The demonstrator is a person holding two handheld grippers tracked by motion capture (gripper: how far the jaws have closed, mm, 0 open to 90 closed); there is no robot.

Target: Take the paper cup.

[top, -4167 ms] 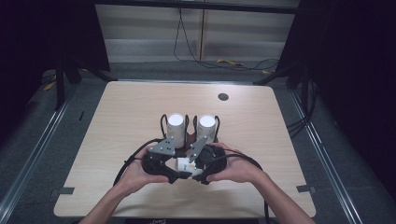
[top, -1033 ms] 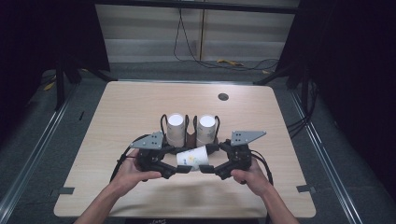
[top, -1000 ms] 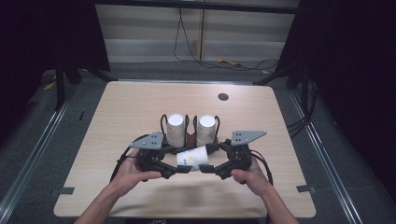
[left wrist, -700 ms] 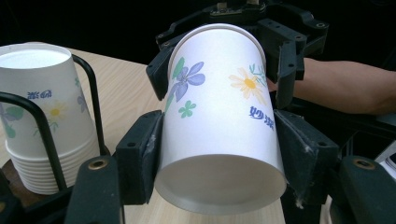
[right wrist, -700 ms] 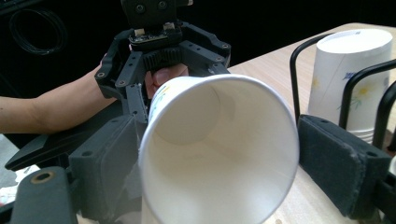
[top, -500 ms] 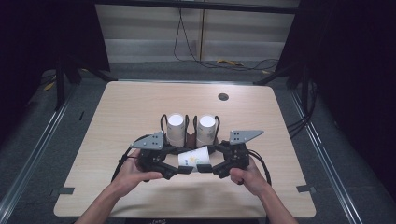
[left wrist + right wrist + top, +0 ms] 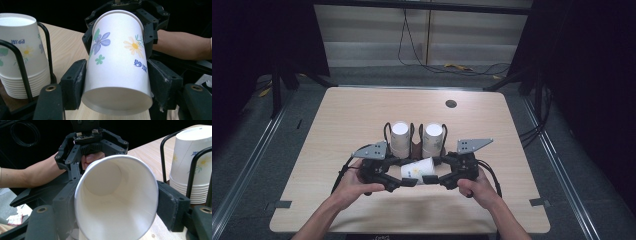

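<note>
Tabletop of pale wood [image 7: 362, 115] carries two black wire racks of stacked paper cups [image 7: 400, 138], unmoved. A single white flowered paper cup [image 7: 418, 170] lies sideways between them and the person, clamped by both the left gripper [image 7: 404, 181] and right gripper [image 7: 432, 179], which have drawn slightly apart, perhaps separating nested cups.

Cup stacks [image 7: 417, 139] just beyond; far table [image 7: 362, 107] bare.
</note>
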